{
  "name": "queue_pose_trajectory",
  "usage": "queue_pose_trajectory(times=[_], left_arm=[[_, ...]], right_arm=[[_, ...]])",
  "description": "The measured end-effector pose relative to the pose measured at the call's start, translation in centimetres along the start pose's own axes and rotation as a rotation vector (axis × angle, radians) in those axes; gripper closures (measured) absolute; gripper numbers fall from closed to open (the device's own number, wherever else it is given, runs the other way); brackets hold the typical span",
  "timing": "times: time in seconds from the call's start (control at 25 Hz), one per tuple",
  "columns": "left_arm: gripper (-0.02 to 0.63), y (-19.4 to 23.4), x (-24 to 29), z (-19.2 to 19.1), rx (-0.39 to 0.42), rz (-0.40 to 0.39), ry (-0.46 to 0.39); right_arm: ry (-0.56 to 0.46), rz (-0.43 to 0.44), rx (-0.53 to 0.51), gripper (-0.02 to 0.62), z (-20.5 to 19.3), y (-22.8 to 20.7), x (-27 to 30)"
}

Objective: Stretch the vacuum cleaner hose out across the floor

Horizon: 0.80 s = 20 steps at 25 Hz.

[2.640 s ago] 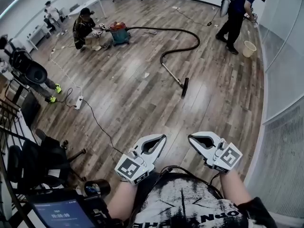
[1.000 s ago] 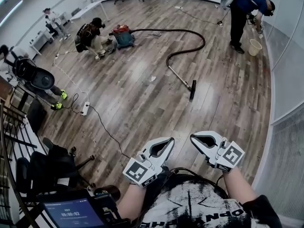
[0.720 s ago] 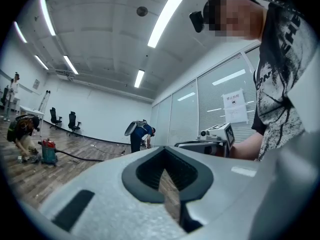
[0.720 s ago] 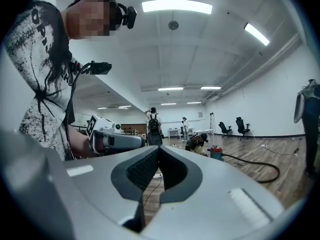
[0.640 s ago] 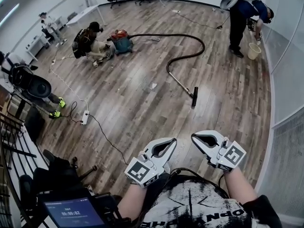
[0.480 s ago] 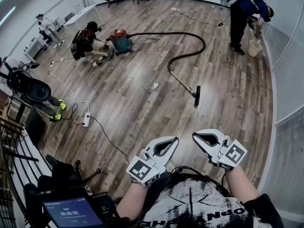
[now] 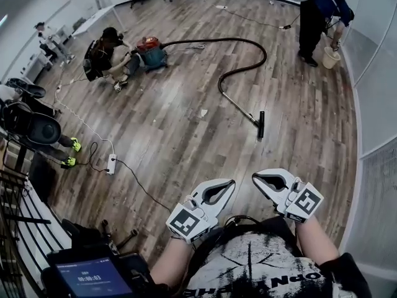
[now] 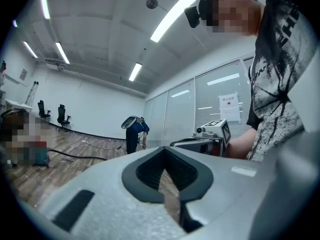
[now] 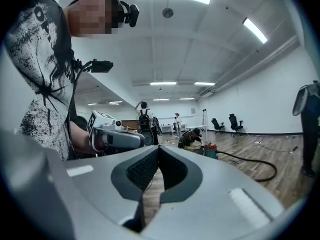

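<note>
A black vacuum hose (image 7: 245, 47) curves across the wooden floor from a red and teal vacuum cleaner (image 7: 151, 51) at the back left. It ends in a metal wand (image 7: 239, 105) with a black floor nozzle (image 7: 262, 124). Both grippers are held close to my body, far from the hose. My left gripper (image 7: 231, 184) is shut and empty. My right gripper (image 7: 255, 179) is shut and empty too. The hose (image 9: 257, 166) also shows at the right in the right gripper view, and as a dark line (image 8: 75, 157) at the left in the left gripper view.
A person (image 7: 102, 54) crouches beside the vacuum cleaner. Another person (image 7: 316, 14) bends over by a bucket (image 7: 330, 58) at the back right. A power strip (image 7: 111, 164) with cables lies at the left. Office chairs (image 7: 31, 126) stand along the left side. A glass wall (image 7: 378, 92) runs down the right.
The head view has shifted, so the hose and nozzle sit a little lower and further right in the picture. Both grippers stay shut near my body.
</note>
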State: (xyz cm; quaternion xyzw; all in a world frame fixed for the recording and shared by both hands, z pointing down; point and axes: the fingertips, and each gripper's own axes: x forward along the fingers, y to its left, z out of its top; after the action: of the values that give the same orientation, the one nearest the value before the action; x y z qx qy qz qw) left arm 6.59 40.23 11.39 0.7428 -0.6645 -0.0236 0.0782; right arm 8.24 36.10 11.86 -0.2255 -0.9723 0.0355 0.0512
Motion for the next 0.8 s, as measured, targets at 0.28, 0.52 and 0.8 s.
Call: queue_pose_trajectory(times=[0.28, 0.52, 0.8], left_arm=[[0.606, 2.5, 0.4, 1.1, -0.012, -0.017, -0.022], [0.606, 6.6, 4.1, -1.1, -0.028, 0.037, 0.010], [0.606, 11.2, 6.9, -0.1, -0.055, 0.153, -0.003]], right_arm=[[0.029, -0.023, 0.014, 0.589, 0.2, -1.7, 1.7], [0.029, 0.059, 0.017, 0.588, -1.9, -6.9, 4.4], [0.014, 0.143, -0.010, 0.589, -0.8, -12.4, 6.5]])
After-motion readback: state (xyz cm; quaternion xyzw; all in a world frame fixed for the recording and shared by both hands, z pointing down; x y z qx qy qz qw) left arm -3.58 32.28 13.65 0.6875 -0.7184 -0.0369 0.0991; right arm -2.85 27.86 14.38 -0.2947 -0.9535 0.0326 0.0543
